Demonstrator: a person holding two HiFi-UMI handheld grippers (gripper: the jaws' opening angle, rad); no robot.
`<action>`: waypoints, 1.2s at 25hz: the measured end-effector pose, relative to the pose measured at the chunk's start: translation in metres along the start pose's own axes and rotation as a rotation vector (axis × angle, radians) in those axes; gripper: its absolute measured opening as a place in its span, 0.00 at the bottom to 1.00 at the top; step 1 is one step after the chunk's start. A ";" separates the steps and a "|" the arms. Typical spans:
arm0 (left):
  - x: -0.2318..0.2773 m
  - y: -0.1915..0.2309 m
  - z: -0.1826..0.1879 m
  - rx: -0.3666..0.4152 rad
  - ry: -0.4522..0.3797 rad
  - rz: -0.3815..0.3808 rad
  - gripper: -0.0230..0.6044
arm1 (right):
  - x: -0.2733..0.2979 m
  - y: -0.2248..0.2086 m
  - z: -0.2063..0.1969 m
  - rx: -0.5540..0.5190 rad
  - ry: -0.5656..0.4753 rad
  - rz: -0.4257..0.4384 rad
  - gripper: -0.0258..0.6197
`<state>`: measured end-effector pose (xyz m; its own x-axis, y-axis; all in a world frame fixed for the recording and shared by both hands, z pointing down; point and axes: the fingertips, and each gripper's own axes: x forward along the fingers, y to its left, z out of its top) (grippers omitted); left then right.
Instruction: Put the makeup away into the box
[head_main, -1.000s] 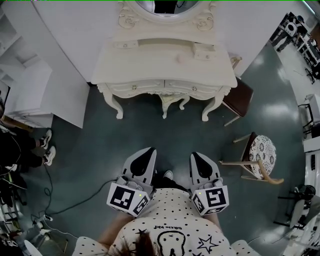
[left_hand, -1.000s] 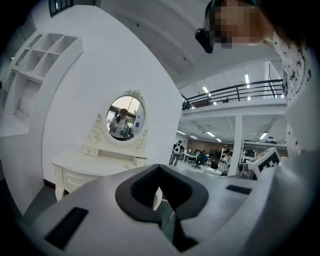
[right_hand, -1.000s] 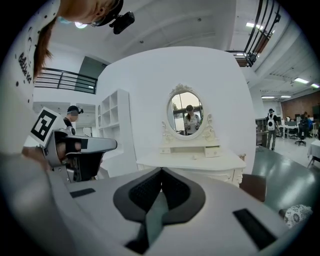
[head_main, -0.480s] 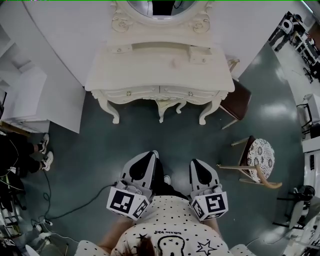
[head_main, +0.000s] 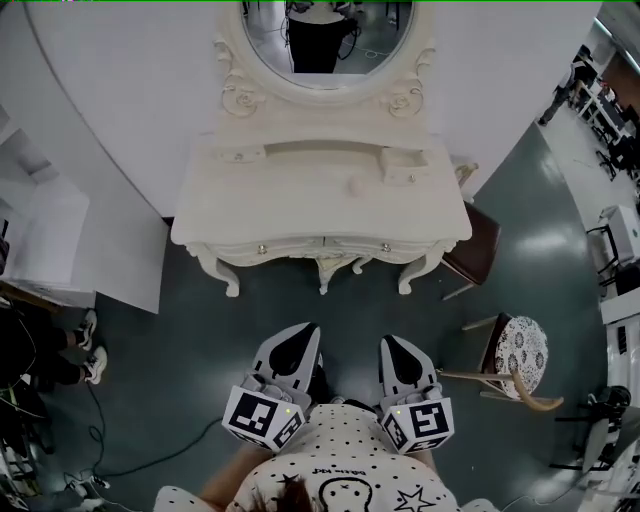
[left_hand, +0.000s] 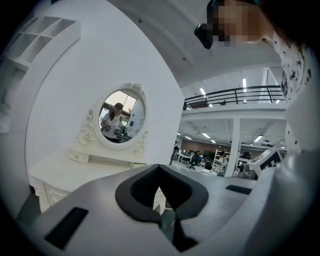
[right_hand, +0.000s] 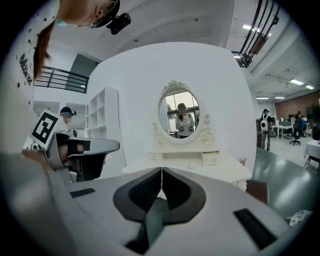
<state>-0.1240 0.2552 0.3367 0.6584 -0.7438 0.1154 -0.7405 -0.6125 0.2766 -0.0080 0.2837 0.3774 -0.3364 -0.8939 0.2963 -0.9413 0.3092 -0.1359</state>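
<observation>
Standing well back from the counter (head_main: 300, 215) with the left tool (head_main: 300, 335) and right tool (head_main: 396, 350) both pinched together, nothing in them. Only makeup I can spot is a small pale blob (head_main: 357, 186) toward the back right edge, just beside a little box (head_main: 402, 165). I'd get close first, then spread one tool before reaching.

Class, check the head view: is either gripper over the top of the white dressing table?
No: the left gripper and right gripper both hang over the dark floor, short of the dressing table.
</observation>
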 end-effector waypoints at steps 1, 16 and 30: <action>0.006 0.005 0.004 0.002 0.003 -0.014 0.03 | 0.009 0.001 0.004 0.001 -0.001 -0.007 0.05; 0.059 0.069 0.011 -0.041 0.046 -0.027 0.03 | 0.094 -0.010 0.019 0.004 0.034 -0.008 0.05; 0.162 0.094 0.036 -0.047 -0.006 0.068 0.03 | 0.170 -0.096 0.058 -0.018 0.035 0.069 0.05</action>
<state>-0.0920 0.0674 0.3469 0.6057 -0.7851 0.1296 -0.7763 -0.5473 0.3128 0.0265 0.0832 0.3861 -0.4009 -0.8585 0.3196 -0.9161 0.3755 -0.1406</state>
